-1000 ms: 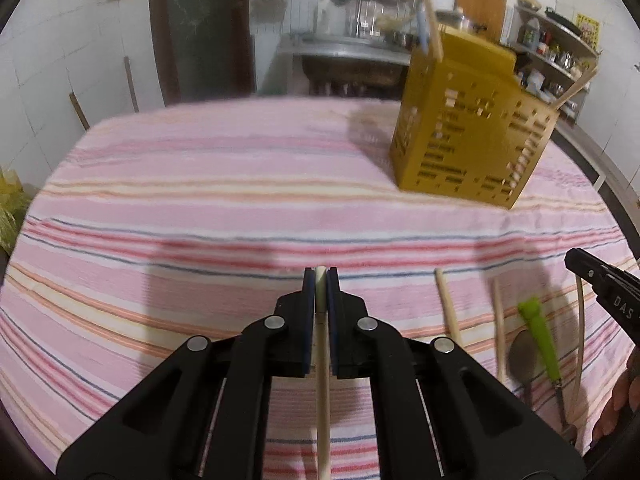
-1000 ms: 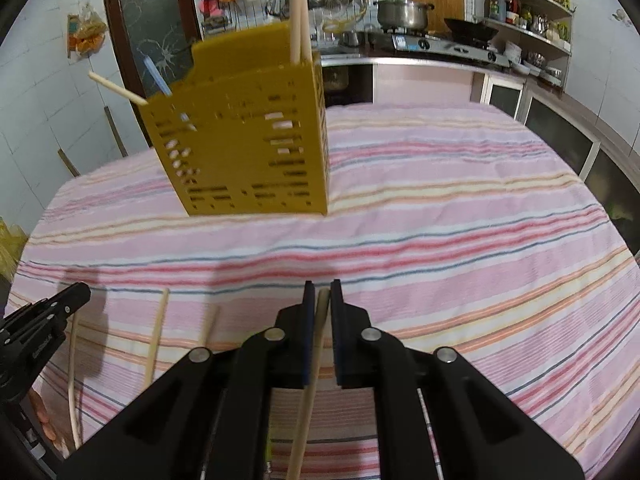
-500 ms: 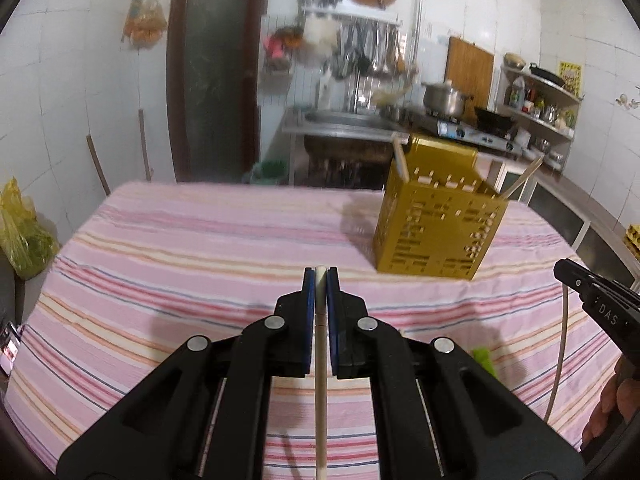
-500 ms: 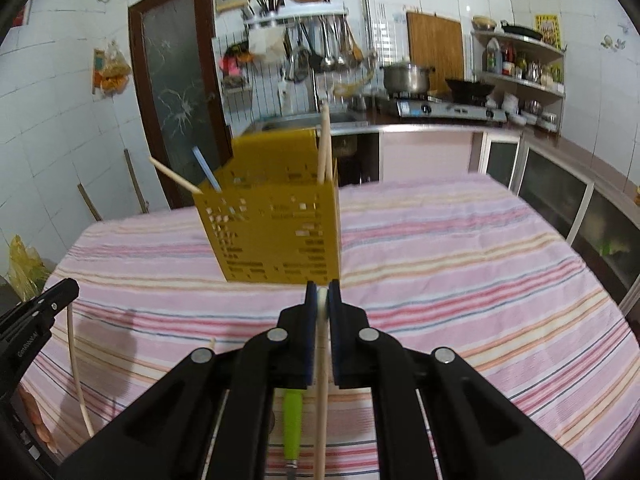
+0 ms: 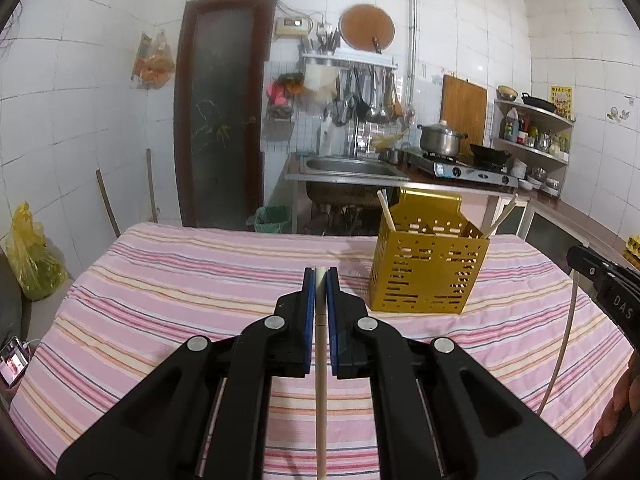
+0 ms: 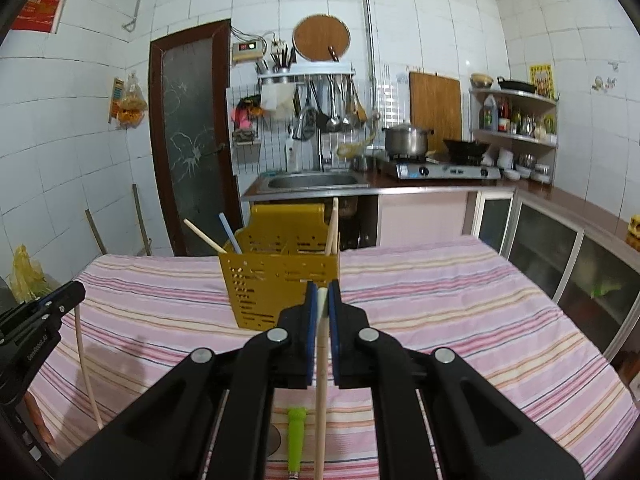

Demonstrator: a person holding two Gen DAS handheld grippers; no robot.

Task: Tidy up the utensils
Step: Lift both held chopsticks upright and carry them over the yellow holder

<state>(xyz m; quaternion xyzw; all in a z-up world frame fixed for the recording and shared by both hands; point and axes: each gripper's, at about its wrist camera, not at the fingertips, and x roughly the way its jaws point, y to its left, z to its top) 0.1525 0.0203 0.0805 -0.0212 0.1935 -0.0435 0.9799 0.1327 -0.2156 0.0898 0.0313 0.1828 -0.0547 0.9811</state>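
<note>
Left gripper point(image 5: 320, 276): jaws pinched narrow on a pale wooden chopstick point(image 5: 320, 380), blunt end poking just past the blue pads point(image 5: 307, 312), shaft running back between them and hanging below toward the near edge. Held above the striped tablecloth point(image 5: 180, 300), not touching it. Seen from the right wrist view as a black tip at the far left point(image 6: 60, 300), with the same stick dangling under it, slanting down and slightly rightward.

Right gripper point(image 6: 322, 294): likewise clamped narrow, on a second chopstick point(image 6: 320, 400), top end flush with the pad tips, rest dropping between the jaws toward the near edge. Glimpsed at the right rim of the left wrist view point(image 5: 600, 280), a thin stick hanging beneath it there too.

Yellow utensil holder point(image 5: 428, 268) stood upright on the cloth, beyond both grippers: to the right of the left one's jaws, straight ahead and slightly left of the right one's point(image 6: 280, 280). Already held several chopsticks leaning out of its corners, plus a blue straw-like stick point(image 6: 229, 232) at its left side.

Under the right gripper, lying on the cloth: a green-handled utensil point(image 6: 296, 436), beside a rounded grey shape, too hidden to identify.
</note>
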